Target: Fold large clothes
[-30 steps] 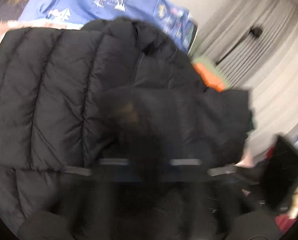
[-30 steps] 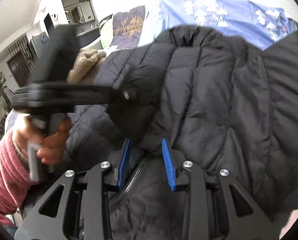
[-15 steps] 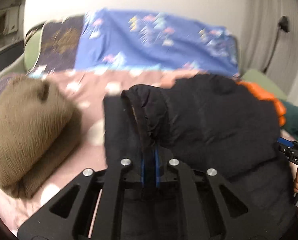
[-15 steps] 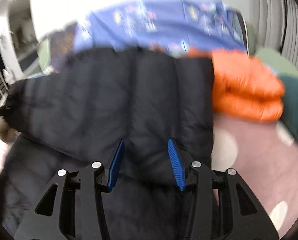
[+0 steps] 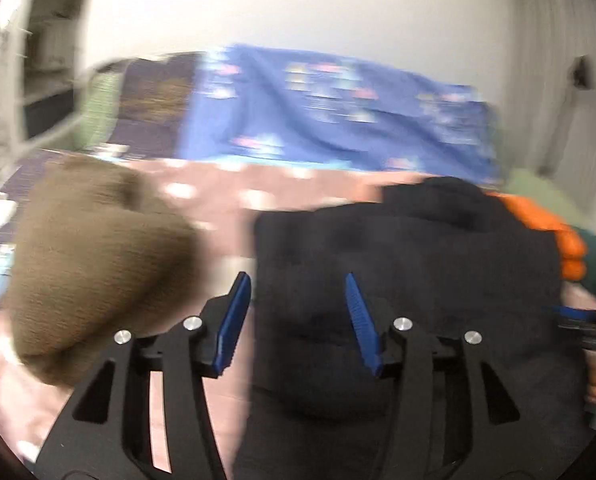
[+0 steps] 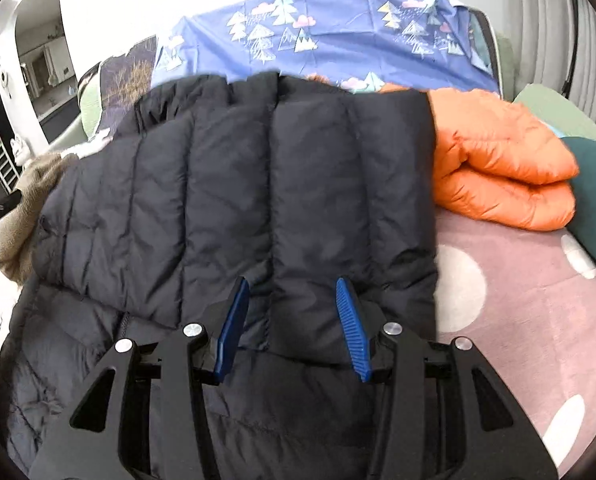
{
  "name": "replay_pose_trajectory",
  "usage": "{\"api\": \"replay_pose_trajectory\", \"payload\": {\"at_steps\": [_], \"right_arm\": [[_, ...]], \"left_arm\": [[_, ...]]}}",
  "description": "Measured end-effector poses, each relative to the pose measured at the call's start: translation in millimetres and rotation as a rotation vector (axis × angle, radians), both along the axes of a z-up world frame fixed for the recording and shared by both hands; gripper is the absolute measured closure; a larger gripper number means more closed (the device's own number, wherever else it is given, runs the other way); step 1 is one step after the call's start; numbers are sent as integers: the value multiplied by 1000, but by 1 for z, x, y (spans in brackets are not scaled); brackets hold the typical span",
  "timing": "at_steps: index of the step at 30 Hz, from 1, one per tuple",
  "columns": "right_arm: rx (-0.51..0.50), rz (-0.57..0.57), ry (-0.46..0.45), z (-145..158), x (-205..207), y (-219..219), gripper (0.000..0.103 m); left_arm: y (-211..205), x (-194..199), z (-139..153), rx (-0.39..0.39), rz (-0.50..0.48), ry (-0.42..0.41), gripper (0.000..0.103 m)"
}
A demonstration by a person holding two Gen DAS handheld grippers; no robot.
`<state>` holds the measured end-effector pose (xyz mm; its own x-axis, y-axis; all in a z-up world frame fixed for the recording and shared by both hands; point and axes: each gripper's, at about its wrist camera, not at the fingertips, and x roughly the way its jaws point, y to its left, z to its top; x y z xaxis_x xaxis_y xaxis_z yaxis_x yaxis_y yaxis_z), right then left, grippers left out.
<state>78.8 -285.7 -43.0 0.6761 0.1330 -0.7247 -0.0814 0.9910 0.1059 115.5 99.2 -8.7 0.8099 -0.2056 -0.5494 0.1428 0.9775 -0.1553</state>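
A black quilted puffer jacket lies folded over on the pink dotted bedcover. My right gripper hovers over its near folded edge, open, blue pads apart and pressing nothing. In the blurred left wrist view the same jacket lies ahead. My left gripper is above its left edge. Its jaws are opening, with the jacket below them and nothing pinched. The right gripper's body and a hand show at that view's right edge.
A folded orange puffer lies right of the black jacket, with a dark teal garment beyond it. A brown knitted bundle sits to the left. A blue tree-print sheet covers the bed's far side, curtains at right.
My left gripper let go of the jacket's edge, spread its pads and drew back upward. My right gripper swung from the jacket's middle to the folded right part and widened slightly.
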Motion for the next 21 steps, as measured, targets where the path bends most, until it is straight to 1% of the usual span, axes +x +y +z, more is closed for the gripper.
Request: {"api": "replay_pose_trajectory", "payload": {"at_steps": [1, 2, 3, 4, 5, 6, 8, 9, 10, 12, 13, 15, 18, 21], "right_arm": [[-21, -5, 11, -7, 3, 3, 57], [-31, -7, 16, -11, 4, 5, 57], [-38, -10, 17, -17, 4, 7, 56], [-39, -14, 17, -21, 4, 8, 56], [-35, -17, 17, -23, 4, 7, 55], [-32, -19, 18, -24, 5, 6, 55], [-25, -17, 9, -25, 4, 4, 54], [-21, -15, 2, -24, 4, 3, 53], [-16, -12, -6, -25, 3, 2, 53], [-2, -8, -15, -26, 2, 1, 51], [4, -6, -18, -25, 1, 0, 50], [13, -10, -26, -20, -2, -3, 50], [36, -17, -48, -4, -16, -13, 50], [39, -36, -67, 10, -36, -30, 50]], "left_arm": [[-15, -3, -4, -14, -94, 35, 50], [-30, -2, -9, -1, -147, 62, 50], [-47, -2, -18, 38, -196, 94, 50], [-69, -2, -32, 101, -248, 140, 50], [-80, 0, -41, 143, -272, 163, 51], [-96, 4, -55, 229, -281, 187, 51], [-109, 11, -69, 357, -255, 178, 51], [-113, 16, -72, 411, -245, 155, 51], [-114, 21, -71, 427, -235, 141, 50], [-110, 32, -66, 428, -192, 117, 46], [-106, 36, -65, 419, -174, 112, 43], [-100, 40, -64, 383, -161, 125, 43], [-93, 22, -58, 371, -171, 116, 43], [-79, -3, -46, 381, -165, 89, 37]]}}
